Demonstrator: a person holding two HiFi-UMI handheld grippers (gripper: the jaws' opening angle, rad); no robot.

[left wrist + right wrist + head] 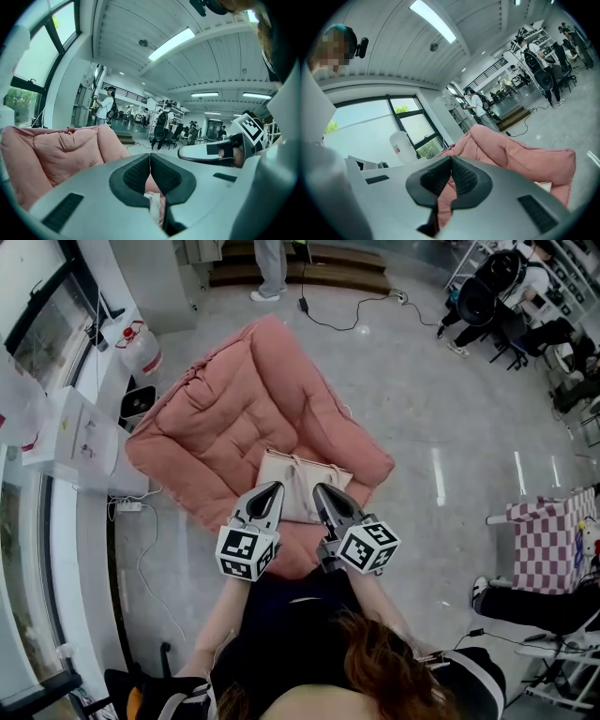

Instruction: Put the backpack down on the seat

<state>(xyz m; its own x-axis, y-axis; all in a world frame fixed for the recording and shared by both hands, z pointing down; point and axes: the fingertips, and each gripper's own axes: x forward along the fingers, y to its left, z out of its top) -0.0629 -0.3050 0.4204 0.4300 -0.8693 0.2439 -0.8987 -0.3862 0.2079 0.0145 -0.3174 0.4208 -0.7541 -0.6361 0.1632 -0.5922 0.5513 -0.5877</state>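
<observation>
Since the backpack (pixel 302 482) already lies flat on the seat (pixel 234 399), towards its front edge, I judge the putting-down all but finished. Just over that front edge the left gripper (pixel 274 487) and the right gripper (pixel 320 489) hang with jaws pressed together. A scrap of cream cloth shows behind the left one's pads, though no hold on it is evident, and the right one pinches nothing. Next comes a plain pull-back off the seat, lifting first lest a strap snag. Right of the seat the floor (pixel 441 399) lies open; left of it white cabinets (pixel 80 442) crowd close
</observation>
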